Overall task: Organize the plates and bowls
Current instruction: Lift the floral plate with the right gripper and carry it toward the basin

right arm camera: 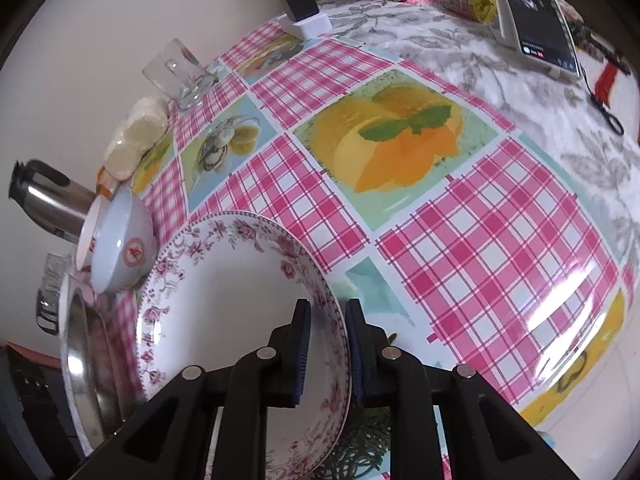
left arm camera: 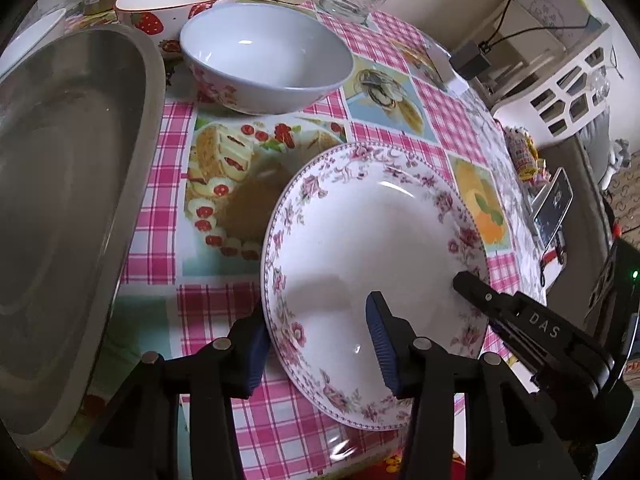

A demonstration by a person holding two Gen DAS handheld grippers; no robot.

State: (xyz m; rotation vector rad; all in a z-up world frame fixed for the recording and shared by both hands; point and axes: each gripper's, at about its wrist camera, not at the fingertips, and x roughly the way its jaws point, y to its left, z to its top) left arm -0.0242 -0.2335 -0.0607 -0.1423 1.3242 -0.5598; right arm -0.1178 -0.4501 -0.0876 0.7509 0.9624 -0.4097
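Blue-padded fingers of the right gripper (right arm camera: 326, 350) pinch the right rim of the floral plate (left arm camera: 360, 248), tilting it above the checked tablecloth (right arm camera: 500, 264). At the plate's near-left rim the left gripper (left arm camera: 318, 354) straddles the edge, half open (whether its pads press, I cannot tell). Left lies a steel tray (left arm camera: 60, 200); beyond stands a pale blue bowl (left arm camera: 266, 56), then a strawberry bowl (left arm camera: 176, 4).

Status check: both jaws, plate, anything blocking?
Right gripper shut on floral plate rim. Left gripper straddles the opposite rim, pads not seen pressing. Steel tray close left, blue bowl behind.
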